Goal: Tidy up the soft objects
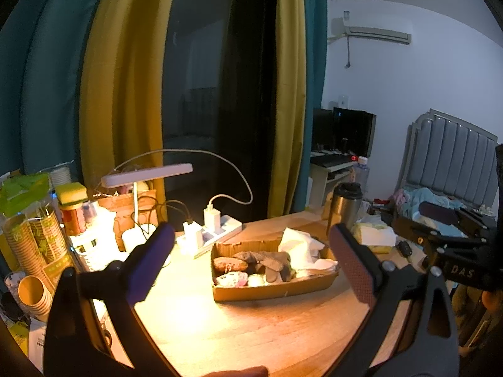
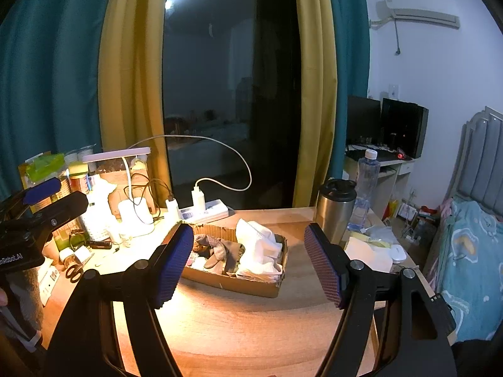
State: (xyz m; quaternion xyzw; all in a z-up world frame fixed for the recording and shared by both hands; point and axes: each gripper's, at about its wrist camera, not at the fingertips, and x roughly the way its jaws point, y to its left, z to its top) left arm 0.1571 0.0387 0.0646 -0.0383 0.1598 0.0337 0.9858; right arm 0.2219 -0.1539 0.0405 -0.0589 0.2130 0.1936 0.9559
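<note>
With both the left claw (image 1: 251, 260) and the right claw (image 2: 248, 260) spread apart and empty, each should approach the cardboard box (image 1: 270, 292) slowly, pinching the brown glove (image 1: 270, 262) at its middle.

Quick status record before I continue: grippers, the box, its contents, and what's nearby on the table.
left gripper: open, empty, short of the box
right gripper: open, empty, short of the box
cardboard box: on the wooden table, open top
contents: brown glove, white cloth, small plush items
nearby: steel tumbler, power strip, desk lamp
</note>
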